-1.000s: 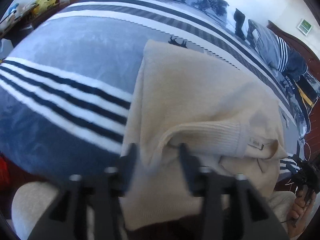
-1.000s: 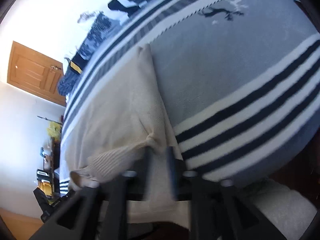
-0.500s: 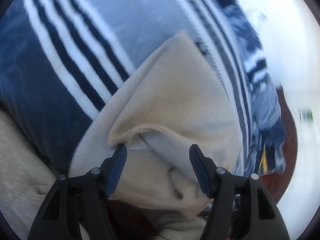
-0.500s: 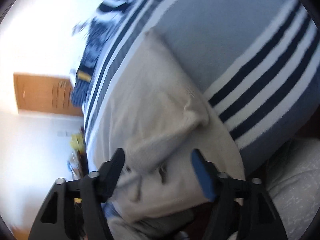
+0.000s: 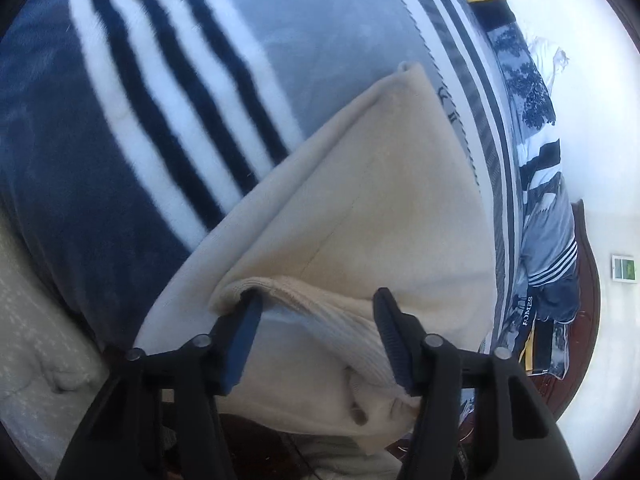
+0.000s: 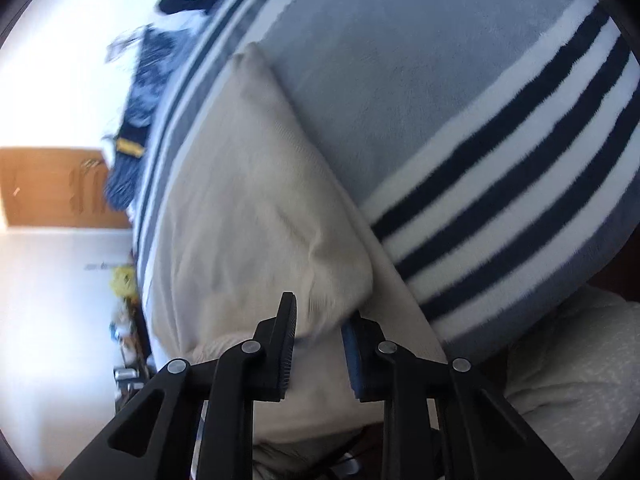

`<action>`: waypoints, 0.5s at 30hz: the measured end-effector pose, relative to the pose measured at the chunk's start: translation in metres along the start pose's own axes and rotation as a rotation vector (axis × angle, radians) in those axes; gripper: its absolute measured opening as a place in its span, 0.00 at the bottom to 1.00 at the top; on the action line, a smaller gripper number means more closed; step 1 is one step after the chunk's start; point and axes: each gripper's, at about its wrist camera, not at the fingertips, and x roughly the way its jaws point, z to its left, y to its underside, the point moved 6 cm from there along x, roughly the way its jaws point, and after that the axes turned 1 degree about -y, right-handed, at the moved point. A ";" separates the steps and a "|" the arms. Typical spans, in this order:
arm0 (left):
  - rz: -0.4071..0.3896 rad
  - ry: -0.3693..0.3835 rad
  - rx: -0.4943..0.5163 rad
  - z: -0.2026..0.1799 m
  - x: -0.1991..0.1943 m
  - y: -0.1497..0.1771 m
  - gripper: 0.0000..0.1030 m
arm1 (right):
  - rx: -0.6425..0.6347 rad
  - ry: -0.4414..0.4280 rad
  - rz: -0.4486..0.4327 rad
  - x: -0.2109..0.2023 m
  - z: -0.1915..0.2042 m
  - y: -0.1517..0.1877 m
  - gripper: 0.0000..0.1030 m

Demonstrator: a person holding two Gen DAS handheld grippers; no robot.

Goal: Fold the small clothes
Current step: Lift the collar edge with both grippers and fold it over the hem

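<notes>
Sweater [image 5: 380,200]: cream, folded, on striped blanket [image 5: 132,92] of the bed, near edge.
Left tool [image 5: 316,320]: jaws half apart, just been closing; ribbed sweater fold between them, left pad tucked under its edge; grip unclear.
Right tool [image 6: 320,320]: jaws narrow, just been closing; sweater's folded corner bunched between pads, pinched.

- The cream garment's [image 5: 380,208] near hem ran under the left gripper [image 5: 316,320] and off the picture's bottom.
- In the right wrist view the garment [image 6: 248,208] was motion-blurred; the right gripper's [image 6: 318,320] contact stayed unclear.
- The wall plate [image 5: 623,267] was too small to identify.
</notes>
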 end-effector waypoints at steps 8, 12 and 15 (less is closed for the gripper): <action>-0.019 -0.088 0.052 -0.007 -0.001 0.002 0.15 | -0.018 -0.116 -0.030 0.007 0.001 0.004 0.34; -0.011 -0.039 0.100 0.006 -0.015 0.015 0.04 | -0.072 -0.040 -0.013 0.009 0.005 0.006 0.06; -0.065 0.090 0.206 0.013 -0.048 0.037 0.04 | -0.095 -0.036 -0.018 -0.007 0.005 0.014 0.05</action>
